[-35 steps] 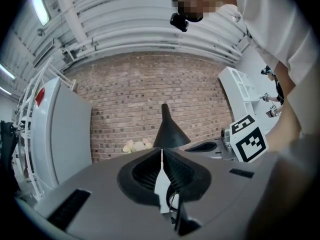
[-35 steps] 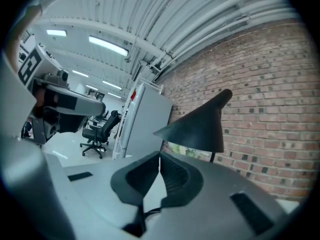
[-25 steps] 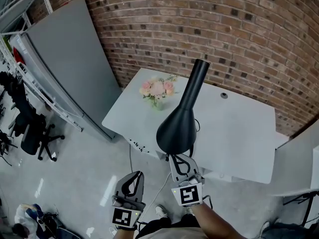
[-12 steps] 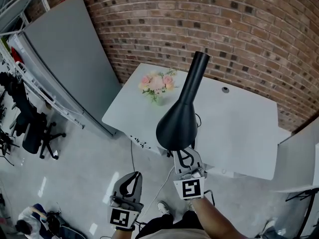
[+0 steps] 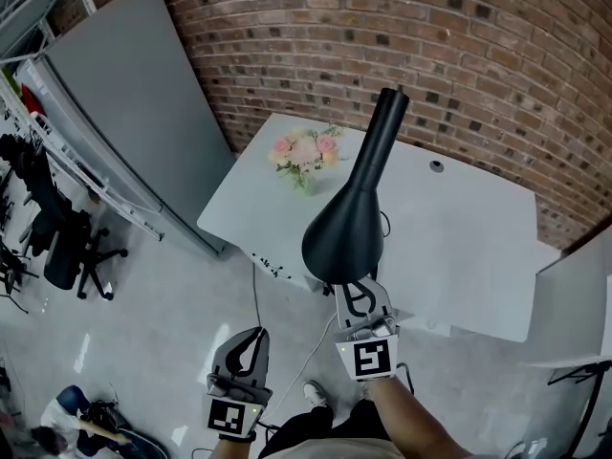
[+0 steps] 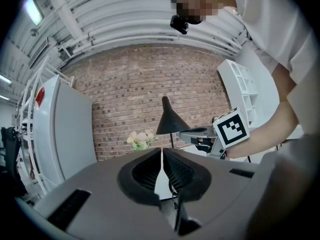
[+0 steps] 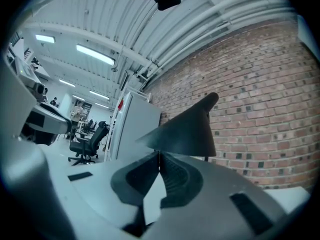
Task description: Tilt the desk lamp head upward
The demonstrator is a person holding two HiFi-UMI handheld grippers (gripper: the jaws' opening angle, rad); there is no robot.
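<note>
The black desk lamp's cone-shaped head [image 5: 344, 232] hangs over the front edge of the white desk [image 5: 459, 247], its neck pointing up toward the brick wall. My right gripper [image 5: 356, 288] is at the near rim of the shade, jaws shut on that rim. In the right gripper view the lamp head [image 7: 185, 129] sits just above the closed right gripper [image 7: 159, 155]. My left gripper [image 5: 254, 335] hangs lower left over the floor, shut and holding nothing. In the left gripper view, past the left gripper [image 6: 162, 151], the lamp head [image 6: 170, 121] and right gripper [image 6: 187, 132] meet.
A vase of pink flowers [image 5: 304, 156] stands at the desk's far left corner. A tall grey cabinet [image 5: 134, 103] stands left of the desk, with office chairs [image 5: 57, 247] beyond. A cable [image 5: 287, 371] runs down to the floor. White shelving [image 5: 574, 304] is at the right.
The right gripper has kept its hold at the shade's rim and the lamp head looks slightly more raised. The left gripper has stayed low and shut.
</note>
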